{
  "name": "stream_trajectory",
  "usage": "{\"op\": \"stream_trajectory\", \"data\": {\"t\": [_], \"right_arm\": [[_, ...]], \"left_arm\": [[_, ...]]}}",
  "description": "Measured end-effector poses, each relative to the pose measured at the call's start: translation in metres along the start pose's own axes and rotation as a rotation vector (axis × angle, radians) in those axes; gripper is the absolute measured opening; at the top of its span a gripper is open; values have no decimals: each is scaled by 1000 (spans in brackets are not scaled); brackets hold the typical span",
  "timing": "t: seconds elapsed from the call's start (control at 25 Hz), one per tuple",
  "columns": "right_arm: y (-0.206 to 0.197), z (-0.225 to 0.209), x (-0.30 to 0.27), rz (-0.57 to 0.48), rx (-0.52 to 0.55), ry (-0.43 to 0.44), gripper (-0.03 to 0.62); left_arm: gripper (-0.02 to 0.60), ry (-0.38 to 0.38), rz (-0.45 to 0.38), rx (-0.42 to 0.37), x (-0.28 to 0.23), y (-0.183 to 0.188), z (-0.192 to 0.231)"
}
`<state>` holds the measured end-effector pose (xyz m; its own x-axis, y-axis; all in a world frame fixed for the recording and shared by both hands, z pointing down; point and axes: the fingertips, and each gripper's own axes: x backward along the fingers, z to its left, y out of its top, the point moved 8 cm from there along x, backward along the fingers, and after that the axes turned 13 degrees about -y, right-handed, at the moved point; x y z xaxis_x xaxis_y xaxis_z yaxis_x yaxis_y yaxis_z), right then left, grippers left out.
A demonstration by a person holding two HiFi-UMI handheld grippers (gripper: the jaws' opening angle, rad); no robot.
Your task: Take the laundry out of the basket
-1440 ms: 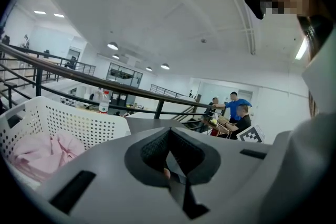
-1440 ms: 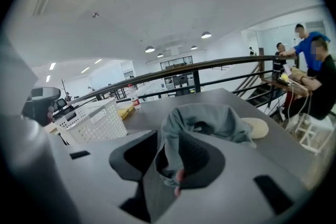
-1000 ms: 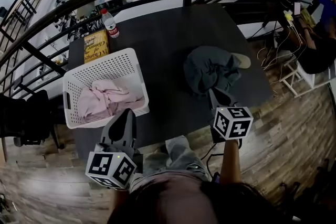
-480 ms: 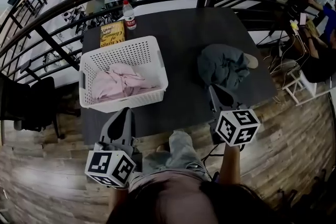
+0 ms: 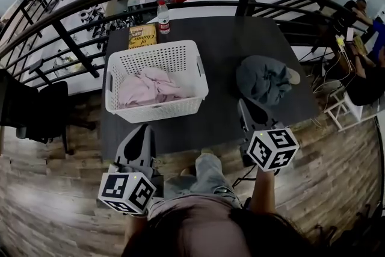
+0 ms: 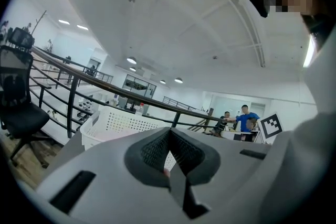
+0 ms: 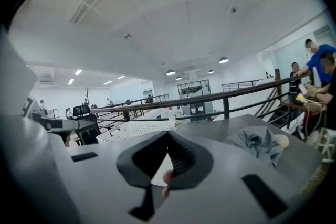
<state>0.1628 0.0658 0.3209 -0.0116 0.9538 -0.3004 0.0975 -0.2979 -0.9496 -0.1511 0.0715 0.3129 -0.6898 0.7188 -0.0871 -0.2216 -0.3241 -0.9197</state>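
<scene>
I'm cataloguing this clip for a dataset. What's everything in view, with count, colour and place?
table: one, dark grey, centre
basket: one, white, perforated, on the table's left half
laundry: one pile, pink, inside the basket
garment: one heap, grey-green, on the table to the right of the basket, apart from it
water bottle: one, clear, at the table's far edge
book: one, yellow, behind the basket, next to the bottle
railing: one, black, beyond the table
office chair: one, black, on the floor at left
people: at least two, far right
left hand-held gripper: one, grey, shut, empty, before the basket
right hand-held gripper: one, grey, shut, empty, before the garment
</scene>
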Motion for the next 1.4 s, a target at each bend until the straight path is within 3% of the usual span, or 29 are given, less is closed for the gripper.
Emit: {"op": "stream_trajectory", "data": {"t": [0.6, 1.4], "right_arm": [[32, 52, -28, -35, 75, 201, 17], [68, 82, -145, 2, 195, 575, 26]], "left_arm": [[-2, 92, -61, 17, 18, 10, 22], [-2, 362, -128, 62, -34, 22, 57]]}}
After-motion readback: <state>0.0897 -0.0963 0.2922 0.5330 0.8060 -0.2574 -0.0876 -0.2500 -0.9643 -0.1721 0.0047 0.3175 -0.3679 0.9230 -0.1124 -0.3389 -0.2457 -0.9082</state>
